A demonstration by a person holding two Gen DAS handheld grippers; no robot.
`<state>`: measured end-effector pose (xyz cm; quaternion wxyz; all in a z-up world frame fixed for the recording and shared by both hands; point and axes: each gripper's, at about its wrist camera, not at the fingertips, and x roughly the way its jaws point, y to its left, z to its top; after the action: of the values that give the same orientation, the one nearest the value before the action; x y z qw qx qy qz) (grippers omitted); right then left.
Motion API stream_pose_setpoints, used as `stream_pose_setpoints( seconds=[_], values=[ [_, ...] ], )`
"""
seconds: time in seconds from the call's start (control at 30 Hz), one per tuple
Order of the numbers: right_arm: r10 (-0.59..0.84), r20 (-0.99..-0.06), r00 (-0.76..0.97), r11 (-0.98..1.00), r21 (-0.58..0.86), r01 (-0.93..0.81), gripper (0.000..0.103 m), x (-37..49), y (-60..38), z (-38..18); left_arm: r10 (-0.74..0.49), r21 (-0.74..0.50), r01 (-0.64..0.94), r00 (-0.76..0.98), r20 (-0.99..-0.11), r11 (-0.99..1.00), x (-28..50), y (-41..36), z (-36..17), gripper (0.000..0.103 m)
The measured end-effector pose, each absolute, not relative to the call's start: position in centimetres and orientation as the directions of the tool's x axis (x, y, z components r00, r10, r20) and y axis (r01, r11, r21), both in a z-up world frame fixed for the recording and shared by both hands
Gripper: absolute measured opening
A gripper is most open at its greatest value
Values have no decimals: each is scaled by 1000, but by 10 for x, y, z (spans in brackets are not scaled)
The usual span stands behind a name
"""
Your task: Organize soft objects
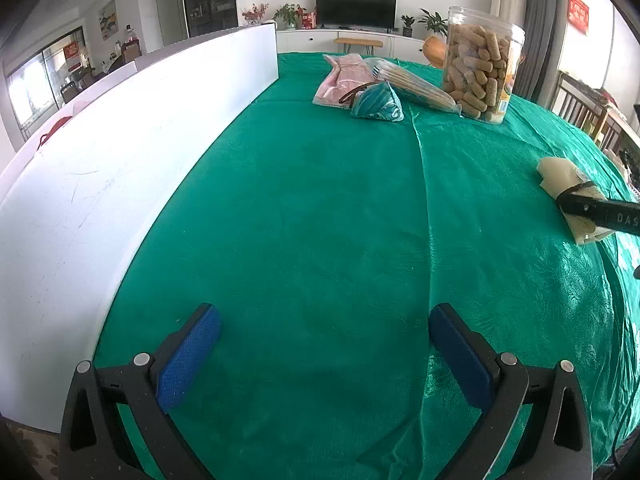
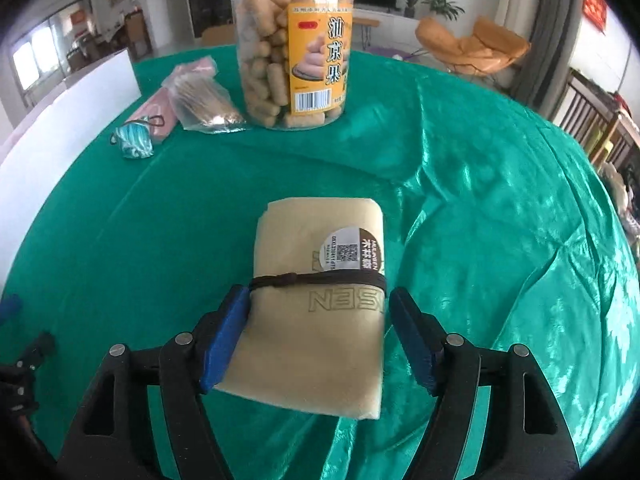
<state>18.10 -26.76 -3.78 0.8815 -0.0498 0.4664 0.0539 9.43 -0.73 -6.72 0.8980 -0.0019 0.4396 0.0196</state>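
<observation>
Right gripper [image 2: 318, 334] straddling the folded beige cloth [image 2: 320, 320], one blue pad on each side. Left pad [image 2: 224, 340] pressed right up against the cloth's edge, right pad [image 2: 412, 340] just beside the other edge, can't tell if touching. So jaws spread around the cloth, not squeezing it yet. Dark elastic band [image 2: 320, 280] wrapped across the cloth just ahead of the pads, round sticker [image 2: 354, 250] a bit further ahead. Cloth lying flat on the green tablecloth [image 2: 480, 200].

Well ahead of the right gripper: clear jar [image 2: 292, 46] of snacks with a yellow label. Ahead and to the left of it, a bag of sticks [image 2: 204, 102], a pink pack [image 2: 160, 114] and a small teal pouch [image 2: 134, 140], all bunched close together.

Left gripper [image 1: 324, 356] wide open, nothing between the pads, just hanging over bare tablecloth [image 1: 300, 220]. White board [image 1: 120, 140] standing along its left side. Same cloth [image 1: 560, 176] far off to its right with the right gripper's black finger [image 1: 600, 212] across it. Jar [image 1: 482, 66], sticks [image 1: 412, 80], pink pack [image 1: 344, 80] and pouch [image 1: 378, 104] far ahead, slightly right.
</observation>
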Motion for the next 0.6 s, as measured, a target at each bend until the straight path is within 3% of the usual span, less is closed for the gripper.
stream_pose_setpoints(
  seconds=[0.6],
  values=[
    [78, -792, 606, 987, -25, -160, 80, 169, -268, -44, 34, 15, -37, 612, -790, 999, 95, -7, -67, 103]
  ],
)
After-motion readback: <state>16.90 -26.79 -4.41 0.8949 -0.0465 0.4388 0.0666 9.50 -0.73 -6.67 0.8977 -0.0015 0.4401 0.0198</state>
